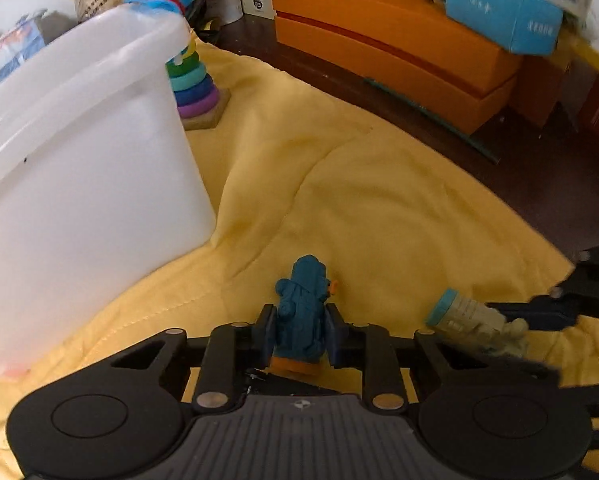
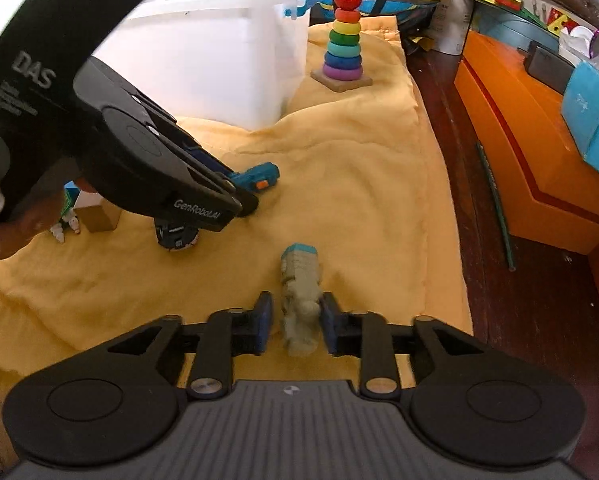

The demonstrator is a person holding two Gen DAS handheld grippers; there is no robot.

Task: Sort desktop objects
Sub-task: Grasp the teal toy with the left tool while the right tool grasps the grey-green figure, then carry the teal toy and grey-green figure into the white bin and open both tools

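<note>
In the left wrist view, the left gripper (image 1: 300, 334) is squeezing a blue toy figure (image 1: 302, 312) just right of the white bin (image 1: 79, 152). In the right wrist view, the right gripper (image 2: 293, 326) is closing around a pale green toy figure (image 2: 301, 292), in front of the white bin (image 2: 219, 64), on the yellow cloth (image 2: 359, 168).

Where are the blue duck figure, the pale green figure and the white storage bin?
blue duck figure (image 1: 301, 312): left wrist view, its back.
pale green figure (image 2: 301, 280): right wrist view, its torso.
white storage bin (image 2: 215, 64): right wrist view, its front wall.
</note>
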